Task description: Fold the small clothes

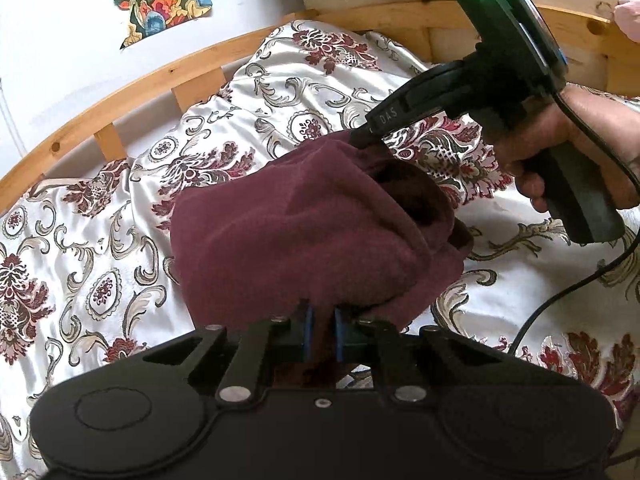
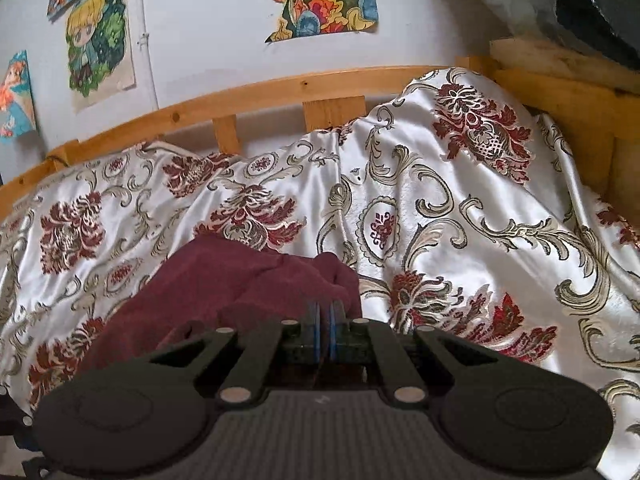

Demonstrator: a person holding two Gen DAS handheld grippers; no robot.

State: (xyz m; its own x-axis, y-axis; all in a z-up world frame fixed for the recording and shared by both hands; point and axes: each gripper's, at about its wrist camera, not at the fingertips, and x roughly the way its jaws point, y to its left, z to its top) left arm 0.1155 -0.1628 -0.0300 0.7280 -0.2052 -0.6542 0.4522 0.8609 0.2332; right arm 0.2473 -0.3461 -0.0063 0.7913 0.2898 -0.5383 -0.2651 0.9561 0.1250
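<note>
A small maroon garment (image 1: 304, 232) hangs bunched above the patterned bedspread (image 1: 100, 248), held at two ends. My left gripper (image 1: 323, 320) is shut on its near edge, with cloth between the blue pads. My right gripper (image 1: 360, 140) shows in the left wrist view, coming in from the upper right and shut on the garment's far corner. In the right wrist view the right gripper (image 2: 325, 312) is shut with the maroon garment (image 2: 224, 280) pinched between its pads, the cloth spreading down and left.
The white, red and gold floral bedspread (image 2: 460, 208) covers the bed in folds. A wooden bed rail (image 2: 280, 88) runs along the back against a wall with posters (image 2: 320, 0). A black cable (image 1: 560, 296) trails from the right gripper across the bed.
</note>
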